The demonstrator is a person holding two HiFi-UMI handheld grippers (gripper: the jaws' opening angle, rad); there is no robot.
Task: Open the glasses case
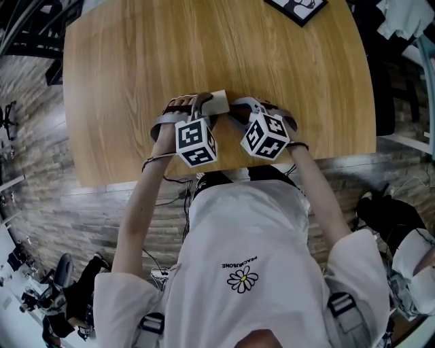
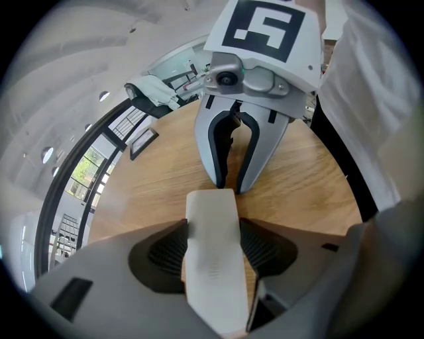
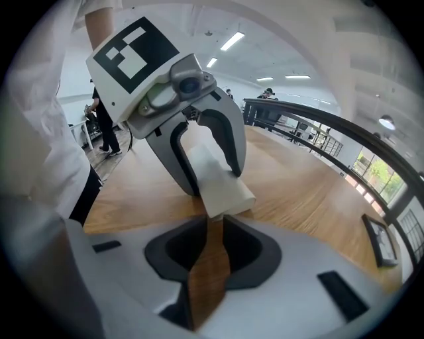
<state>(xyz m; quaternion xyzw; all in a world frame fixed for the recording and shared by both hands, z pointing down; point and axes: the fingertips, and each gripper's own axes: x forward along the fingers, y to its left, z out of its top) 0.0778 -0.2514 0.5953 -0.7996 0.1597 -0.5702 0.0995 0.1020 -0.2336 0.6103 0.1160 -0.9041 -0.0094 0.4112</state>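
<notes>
Glasses case (image 2: 212, 258), pale cream and oblong, sits at the near edge of the wooden tabletop (image 1: 136, 68), just in front of the person, and runs lengthwise between the two claws. The left claw (image 2: 212, 225) is closed on it: in the left gripper view both ribbed pads (image 2: 169, 251) press against the long sides of the case, which fills the gap between them. The right claw (image 3: 212, 222) faces it from the opposite end. In the right gripper view its jaws stand only a narrow slit apart, with bare wood showing through the slit, and their tips meet the near end of the case (image 3: 222, 182). Whether those tips pinch an edge of the case or only touch it cannot be told. Seen from the left gripper view, the right claw (image 2: 230, 185) comes down steeply with its tips against the far end of the case. In the head view the two claws sit side by side, the left claw (image 1: 197, 109) over the case (image 1: 216, 100). Both marker cubes (image 1: 196, 141) are turned up toward the camera. A flat black-and-white board (image 1: 299, 8) lies at the far edge of the tabletop, well apart from the case.
</notes>
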